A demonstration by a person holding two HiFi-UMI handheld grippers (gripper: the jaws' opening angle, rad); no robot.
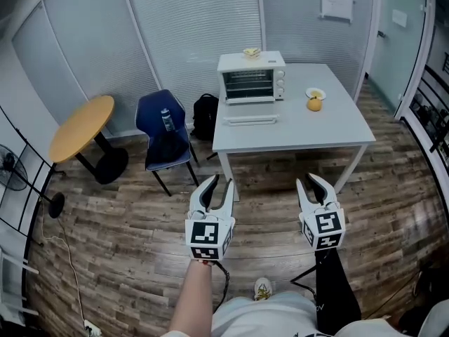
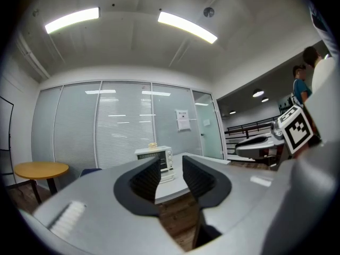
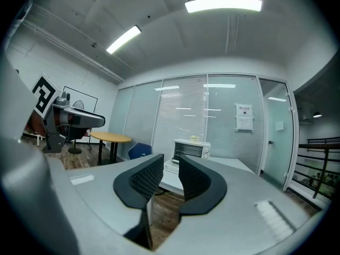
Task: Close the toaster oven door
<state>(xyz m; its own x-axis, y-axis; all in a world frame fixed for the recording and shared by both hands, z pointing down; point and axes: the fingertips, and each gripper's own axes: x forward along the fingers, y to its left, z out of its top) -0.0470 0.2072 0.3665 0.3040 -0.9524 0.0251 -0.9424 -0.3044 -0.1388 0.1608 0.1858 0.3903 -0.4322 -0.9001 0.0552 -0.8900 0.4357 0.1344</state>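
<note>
While the toaster oven (image 1: pixel 250 78) sits far back on the white table (image 1: pixel 330 128), its door (image 1: pixel 250 120) dropped open, the left gripper (image 1: pixel 219 183) and right gripper (image 1: pixel 308 181) hover well short, jaws narrowly parted, empty; an off-centre push could shove the oven backward.

We see a white table (image 1: pixel 337 128) with an orange (image 1: pixel 314 104) touching a small plate (image 1: pixel 316 93). Left of it there's a black backpack (image 1: pixel 205 116) on the wood floor (image 1: pixel 126 223), a blue chair (image 1: pixel 158 118) holding a bottle (image 1: pixel 167 119), a round yellow table (image 1: pixel 81 127) and a fan (image 1: pixel 10 168) at far left.
</note>
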